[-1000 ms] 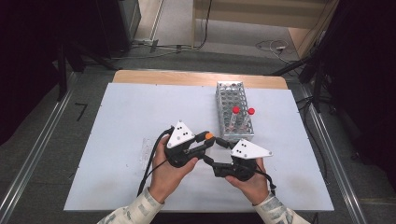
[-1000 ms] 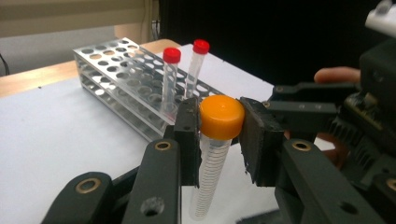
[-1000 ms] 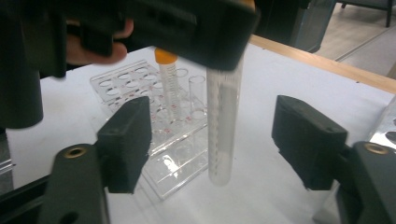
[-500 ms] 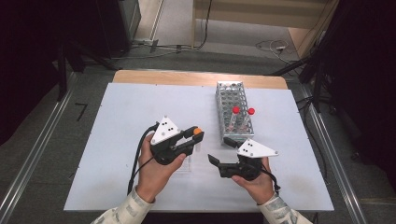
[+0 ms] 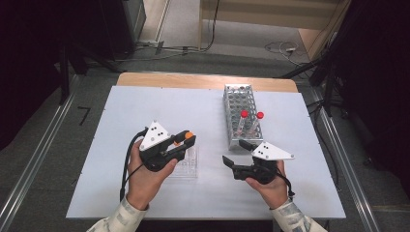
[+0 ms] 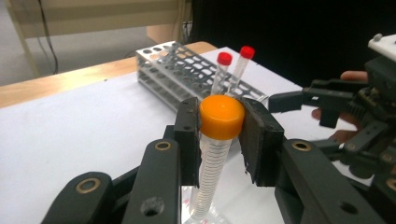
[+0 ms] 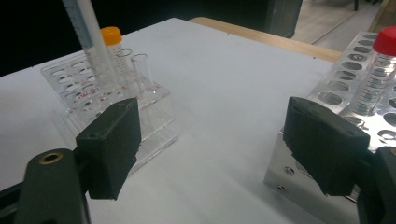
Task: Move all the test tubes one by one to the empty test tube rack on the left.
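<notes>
My left gripper (image 5: 190, 140) is shut on the orange cap of a clear graduated tube (image 6: 219, 119). The tube hangs upright over a clear plastic rack (image 5: 186, 168), its tip at the rack's top. In the right gripper view this rack (image 7: 156, 123) holds another orange-capped tube (image 7: 112, 37) and an empty glass tube (image 7: 140, 70). My right gripper (image 5: 235, 151) stands open to the right of it, in front of the metal rack (image 5: 236, 99). Its jaws have just been opening, with nothing between them. Two red-capped tubes (image 5: 244, 115) (image 5: 260, 116) stand in the metal rack.
The racks sit on a white table top (image 5: 145, 106) with a wooden strip along the far edge. Bare surface lies to the left and at the front. Dark floor, rails and cables surround the table.
The two grippers, close together a second ago, have drawn apart. My left gripper carried the orange-capped tube to the left; my right gripper shifted slightly right and its jaws spread.
</notes>
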The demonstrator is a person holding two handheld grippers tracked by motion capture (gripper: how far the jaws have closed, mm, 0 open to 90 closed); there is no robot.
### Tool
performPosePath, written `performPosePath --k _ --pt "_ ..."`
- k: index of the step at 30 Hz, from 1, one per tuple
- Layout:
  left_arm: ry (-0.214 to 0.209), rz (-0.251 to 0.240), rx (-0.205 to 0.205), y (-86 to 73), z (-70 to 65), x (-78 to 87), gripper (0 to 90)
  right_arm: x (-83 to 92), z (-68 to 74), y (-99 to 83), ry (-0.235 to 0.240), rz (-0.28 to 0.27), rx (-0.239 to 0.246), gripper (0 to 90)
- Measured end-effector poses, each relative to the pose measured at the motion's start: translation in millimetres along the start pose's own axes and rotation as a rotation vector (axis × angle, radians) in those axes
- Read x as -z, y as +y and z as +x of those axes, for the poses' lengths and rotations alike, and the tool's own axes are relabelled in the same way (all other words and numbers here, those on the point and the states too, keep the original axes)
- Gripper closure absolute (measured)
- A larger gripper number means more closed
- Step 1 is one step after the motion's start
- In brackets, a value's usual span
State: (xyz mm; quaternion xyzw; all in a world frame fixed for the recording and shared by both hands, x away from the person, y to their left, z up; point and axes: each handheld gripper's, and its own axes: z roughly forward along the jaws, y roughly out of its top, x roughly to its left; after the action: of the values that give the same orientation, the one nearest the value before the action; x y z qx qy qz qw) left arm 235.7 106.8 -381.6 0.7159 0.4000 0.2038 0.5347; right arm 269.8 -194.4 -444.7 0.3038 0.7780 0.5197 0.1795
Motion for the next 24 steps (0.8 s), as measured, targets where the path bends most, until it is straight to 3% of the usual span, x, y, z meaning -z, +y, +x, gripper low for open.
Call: performPosePath --k 13,24 --pt "0.074 -0.026 0.041 4.9 25.5 25.9 69.9 1.9 -4.2 0.0 -0.015 -0.008 -0.006 17.6" --pt "0.136 -0.021 0.05 -2.4 39.7 20.9 69.8 1.2 -4.9 -0.6 -0.022 -0.005 -0.007 17.5"
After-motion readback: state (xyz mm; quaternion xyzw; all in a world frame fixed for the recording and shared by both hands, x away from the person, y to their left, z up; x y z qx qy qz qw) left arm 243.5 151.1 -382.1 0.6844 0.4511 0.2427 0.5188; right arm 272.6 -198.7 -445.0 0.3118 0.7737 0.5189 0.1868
